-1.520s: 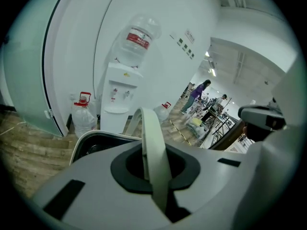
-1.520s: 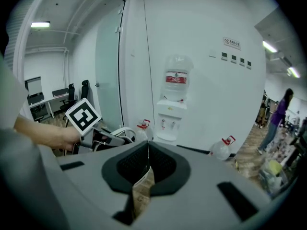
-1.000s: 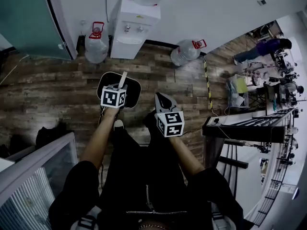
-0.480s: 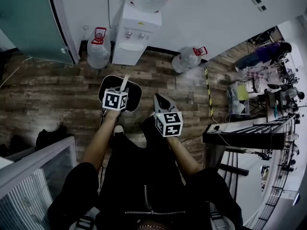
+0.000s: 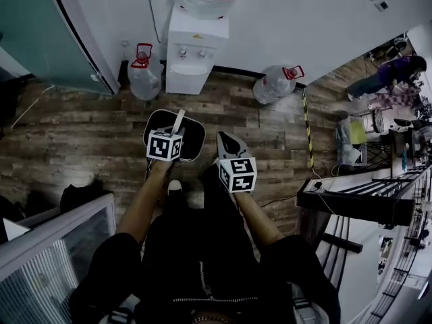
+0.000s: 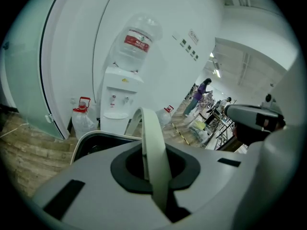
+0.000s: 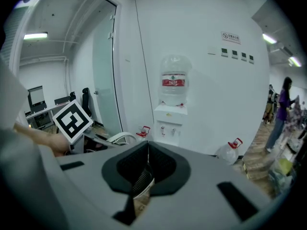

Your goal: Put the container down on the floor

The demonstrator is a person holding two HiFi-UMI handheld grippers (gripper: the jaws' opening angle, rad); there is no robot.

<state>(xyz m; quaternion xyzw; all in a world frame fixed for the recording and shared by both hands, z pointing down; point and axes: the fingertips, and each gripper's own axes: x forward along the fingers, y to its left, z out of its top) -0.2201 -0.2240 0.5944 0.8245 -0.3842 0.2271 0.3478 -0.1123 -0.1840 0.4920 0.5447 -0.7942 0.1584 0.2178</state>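
Observation:
The container (image 5: 194, 139) is a black tub with a white rim and a white strap handle (image 5: 178, 121). It hangs above the wooden floor in front of the person's legs. My left gripper (image 5: 173, 129) is shut on that handle; in the left gripper view the handle (image 6: 152, 143) runs straight between the jaws, with the tub's dark inside (image 6: 96, 145) beyond. My right gripper (image 5: 227, 142) is beside the tub on its right, shut, with nothing in it. In the right gripper view its jaws (image 7: 144, 176) meet in a thin line.
A white water dispenser (image 5: 196, 39) stands against the wall ahead, with a water jug (image 5: 145, 76) on its left and another (image 5: 273, 83) on its right. A glass panel (image 5: 54, 248) is at lower left, a dark rack (image 5: 364, 194) at right. Yellow-black tape (image 5: 307, 127) crosses the floor.
The dispenser, the jugs and the floor have slid down and right in the head view. Both grippers hold the same pose, the tub still hanging from the left one.

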